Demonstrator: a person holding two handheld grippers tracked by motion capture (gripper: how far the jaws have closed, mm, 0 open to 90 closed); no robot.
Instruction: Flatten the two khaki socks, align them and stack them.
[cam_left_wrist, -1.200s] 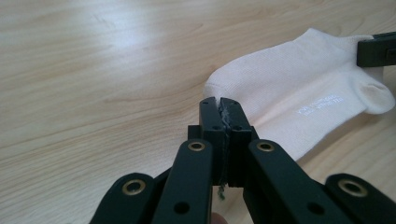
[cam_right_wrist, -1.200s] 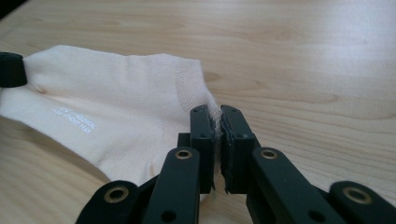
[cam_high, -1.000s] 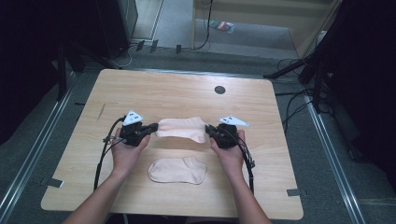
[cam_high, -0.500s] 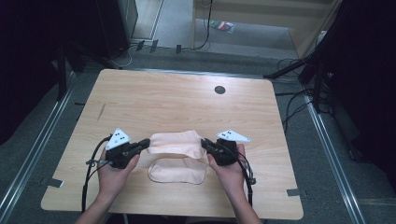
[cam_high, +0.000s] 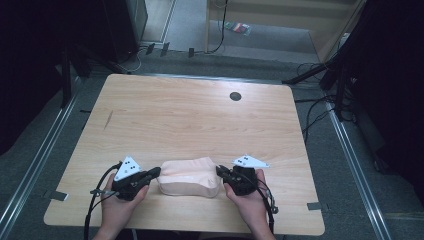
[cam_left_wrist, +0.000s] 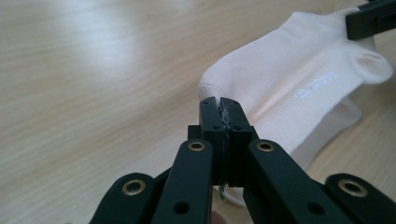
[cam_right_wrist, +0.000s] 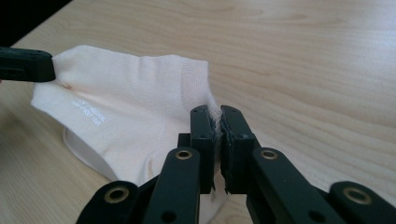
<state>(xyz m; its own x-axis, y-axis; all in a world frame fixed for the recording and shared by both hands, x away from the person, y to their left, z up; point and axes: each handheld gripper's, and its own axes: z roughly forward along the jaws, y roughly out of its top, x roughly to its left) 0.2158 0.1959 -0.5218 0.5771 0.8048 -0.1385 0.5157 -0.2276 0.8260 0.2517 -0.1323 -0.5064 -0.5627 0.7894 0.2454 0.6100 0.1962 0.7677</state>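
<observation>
high view: the wooden table (cam_high: 190, 115) has its upper two thirds bare, apart from a small dark round hole (cam_high: 235, 96) toward the upper right. all the action sits in the lower middle of the frame, close to the table's near edge. a pale pink sock (cam_high: 189, 176) is stretched there between the left gripper (cam_high: 154, 173) at lower left and the right gripper (cam_high: 220, 173) at lower right, each held in a hand (cam_high: 118, 210). a second pale layer lies under it, nearly aligned.

left gripper view: the jaws rise from the bottom centre, pressed together on one end of the sock (cam_left_wrist: 299, 88). the fabric runs off to the upper right, where the other gripper's black tip (cam_left_wrist: 371, 21) grips the far end. open wood takes the whole left half.

right gripper view: the jaws at bottom centre pinch the ribbed cuff of the sock (cam_right_wrist: 126, 107). the fabric spreads to the upper left, where a black jaw tip (cam_right_wrist: 25, 63) clamps it. bare wood lies to the right.
</observation>
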